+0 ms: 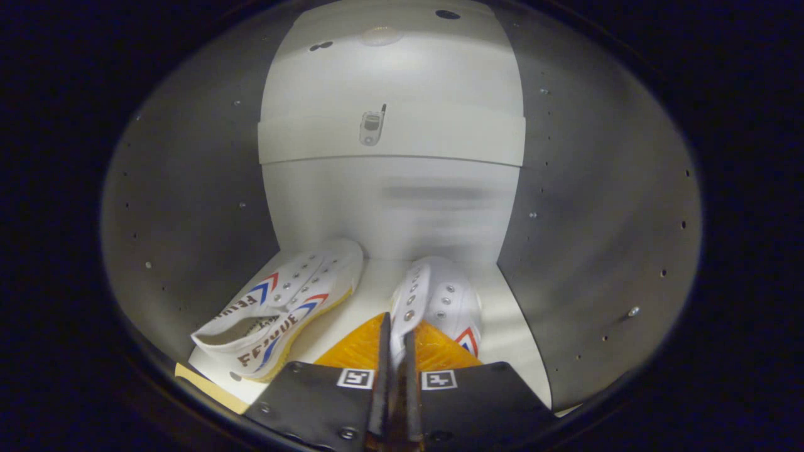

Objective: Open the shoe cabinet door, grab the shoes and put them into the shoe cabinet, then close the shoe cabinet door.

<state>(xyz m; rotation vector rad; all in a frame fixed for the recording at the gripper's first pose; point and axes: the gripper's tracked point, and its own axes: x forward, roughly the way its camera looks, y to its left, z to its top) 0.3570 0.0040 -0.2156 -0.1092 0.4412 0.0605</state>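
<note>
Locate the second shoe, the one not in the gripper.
In the gripper view it lies on its side on the cabinet floor, left of the gripper and the held shoe: second shoe.

You see the shoe cabinet (pixel 584 207) open, one white shoe (pixel 286 304) lying left of your fingers, the other shoe (pixel 440 301) pinched between them.

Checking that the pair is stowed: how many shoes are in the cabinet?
2. One white canvas shoe lies on the cabinet floor, beyond the fingers. The other white canvas shoe is pinched at its edge by the gripper.
</note>
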